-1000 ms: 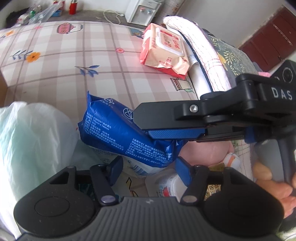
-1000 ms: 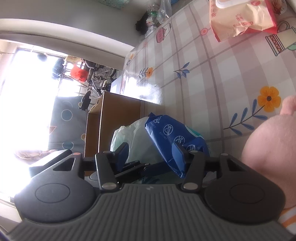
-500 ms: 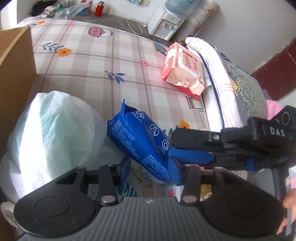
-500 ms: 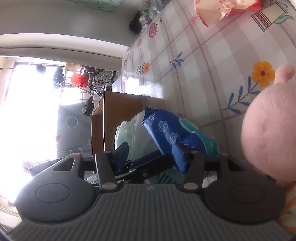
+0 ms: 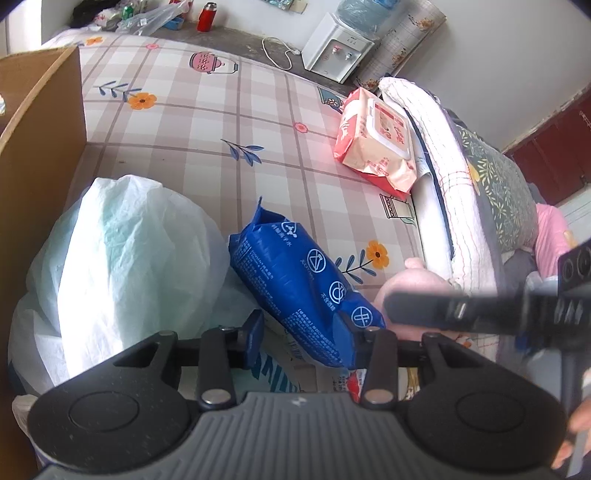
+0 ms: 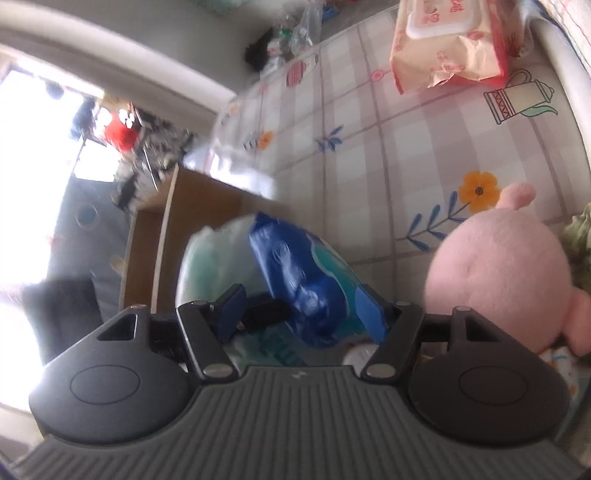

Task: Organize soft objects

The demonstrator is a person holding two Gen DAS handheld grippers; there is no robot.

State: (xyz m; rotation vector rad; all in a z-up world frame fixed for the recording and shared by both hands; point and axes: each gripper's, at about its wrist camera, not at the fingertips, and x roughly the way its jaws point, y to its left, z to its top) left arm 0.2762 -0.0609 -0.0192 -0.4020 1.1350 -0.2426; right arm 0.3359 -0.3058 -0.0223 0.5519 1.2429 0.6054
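A blue soft pack point(image 5: 299, 284) lies tilted on other packs, leaning against a white plastic bag point(image 5: 122, 266). My left gripper point(image 5: 301, 336) is open just in front of the pack's near end, its right finger close to it. My right gripper point(image 6: 303, 314) is open, the blue pack point(image 6: 295, 273) just ahead between its fingers; from the left wrist view it shows as a blurred black bar point(image 5: 461, 308). A pink plush toy point(image 6: 506, 280) sits right of the pack. A pink wipes pack point(image 5: 376, 142) lies farther back on the checked cloth.
A cardboard box wall point(image 5: 40, 147) stands at the left. A rolled white quilt point(image 5: 454, 184) and a dark floral cushion point(image 5: 495, 184) run along the right. A water dispenser point(image 5: 336, 51) and a red flask point(image 5: 205, 16) stand on the far floor.
Both grippers have pulled back from the blue pack, which now rests beside the white bag. The right gripper has swung out to the right and is blurred with motion.
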